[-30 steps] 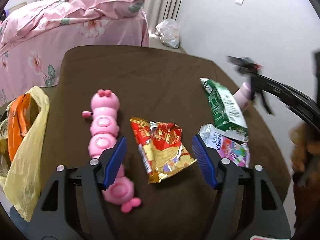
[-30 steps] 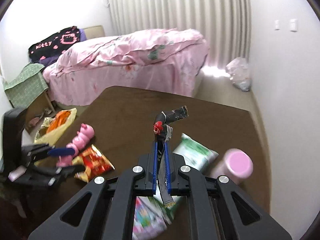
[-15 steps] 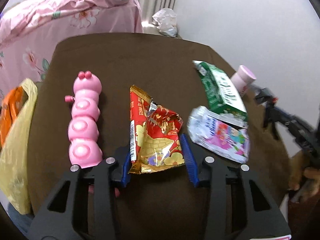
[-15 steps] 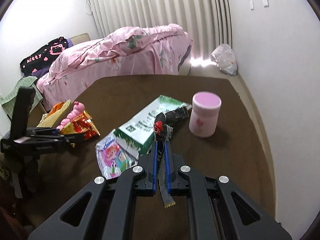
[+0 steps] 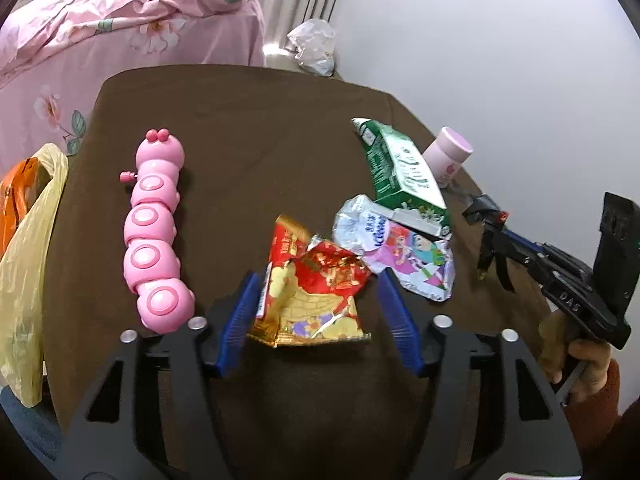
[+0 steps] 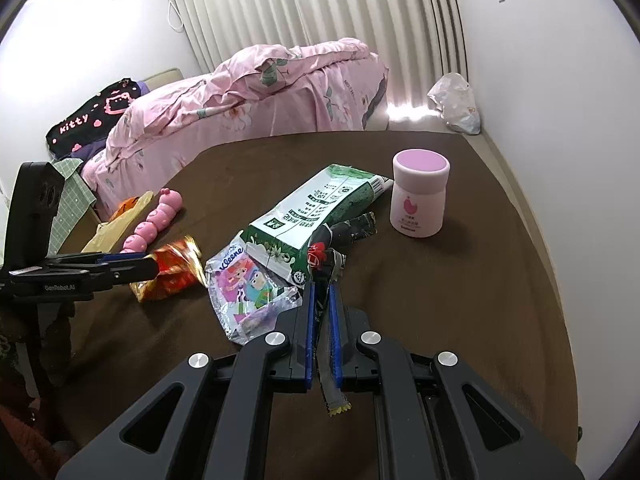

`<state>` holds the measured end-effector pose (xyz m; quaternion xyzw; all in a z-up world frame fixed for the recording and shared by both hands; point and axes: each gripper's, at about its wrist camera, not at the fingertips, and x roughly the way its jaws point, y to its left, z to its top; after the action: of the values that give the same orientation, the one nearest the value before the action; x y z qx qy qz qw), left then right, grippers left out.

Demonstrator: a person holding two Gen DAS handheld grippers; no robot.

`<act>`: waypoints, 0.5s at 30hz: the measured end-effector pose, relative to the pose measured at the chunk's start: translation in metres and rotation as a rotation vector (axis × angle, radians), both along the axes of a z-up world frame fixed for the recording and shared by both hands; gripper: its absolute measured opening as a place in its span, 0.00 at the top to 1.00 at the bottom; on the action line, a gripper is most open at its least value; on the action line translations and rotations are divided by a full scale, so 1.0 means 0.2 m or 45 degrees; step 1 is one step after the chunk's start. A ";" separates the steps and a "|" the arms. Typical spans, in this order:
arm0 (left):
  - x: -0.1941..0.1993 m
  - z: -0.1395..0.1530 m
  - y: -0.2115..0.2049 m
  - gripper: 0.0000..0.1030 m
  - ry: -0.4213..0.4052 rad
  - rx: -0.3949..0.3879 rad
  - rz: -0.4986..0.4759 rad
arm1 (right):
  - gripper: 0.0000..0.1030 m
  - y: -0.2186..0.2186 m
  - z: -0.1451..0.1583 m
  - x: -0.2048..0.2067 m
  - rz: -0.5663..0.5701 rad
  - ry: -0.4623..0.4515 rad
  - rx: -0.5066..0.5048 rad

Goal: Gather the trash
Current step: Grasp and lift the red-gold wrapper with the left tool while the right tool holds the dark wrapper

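My left gripper [image 5: 316, 300] is open, its blue fingers on either side of a red and gold snack wrapper [image 5: 316, 292] on the brown table; it also shows in the right wrist view [image 6: 172, 272]. My right gripper [image 6: 322, 292] is shut on a dark wrapper [image 6: 340, 236] and holds it above the table; it shows at the right of the left wrist view [image 5: 490, 220]. A silver cartoon tissue pack [image 5: 396, 252] and a green carton [image 5: 404, 176] lie between the two grippers.
A pink caterpillar toy [image 5: 154, 232] lies left of the snack wrapper. A yellow plastic bag [image 5: 28, 264] with orange contents hangs at the table's left edge. A pink jar [image 6: 418, 200] stands right of the carton. A pink bed [image 6: 248, 96] lies beyond the table.
My left gripper has shifted right and closer around the snack wrapper, which has crumpled and lifted a little. My right gripper with the dark wrapper has come down nearer the carton and tissue pack.
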<state>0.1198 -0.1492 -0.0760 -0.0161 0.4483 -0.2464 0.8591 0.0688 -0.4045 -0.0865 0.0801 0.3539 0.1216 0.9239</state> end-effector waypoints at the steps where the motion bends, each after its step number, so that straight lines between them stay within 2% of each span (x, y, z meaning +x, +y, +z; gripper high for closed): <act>1: -0.01 0.01 0.00 0.38 -0.005 -0.014 -0.007 | 0.92 0.00 0.00 0.00 0.000 0.003 0.001; 6: -0.03 0.02 0.03 0.18 -0.006 -0.103 -0.054 | 0.92 0.00 -0.01 -0.02 -0.004 0.011 0.022; 9: -0.02 0.00 0.04 0.18 0.042 -0.103 -0.038 | 0.92 0.00 -0.02 -0.03 -0.004 0.015 0.026; 11: -0.01 0.00 0.07 0.19 0.041 -0.140 0.023 | 0.92 0.00 -0.02 -0.03 -0.005 0.015 0.028; 13: 0.01 -0.02 0.10 0.26 0.070 -0.189 0.069 | 0.92 0.00 -0.03 -0.03 -0.006 0.016 0.033; 15: 0.04 -0.06 0.12 0.37 0.158 -0.245 0.086 | 0.92 0.00 -0.03 -0.04 -0.005 0.019 0.037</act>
<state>0.1268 -0.1257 -0.0884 -0.1289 0.4742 -0.2577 0.8319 0.0610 -0.4050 -0.0933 0.0951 0.3588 0.1242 0.9202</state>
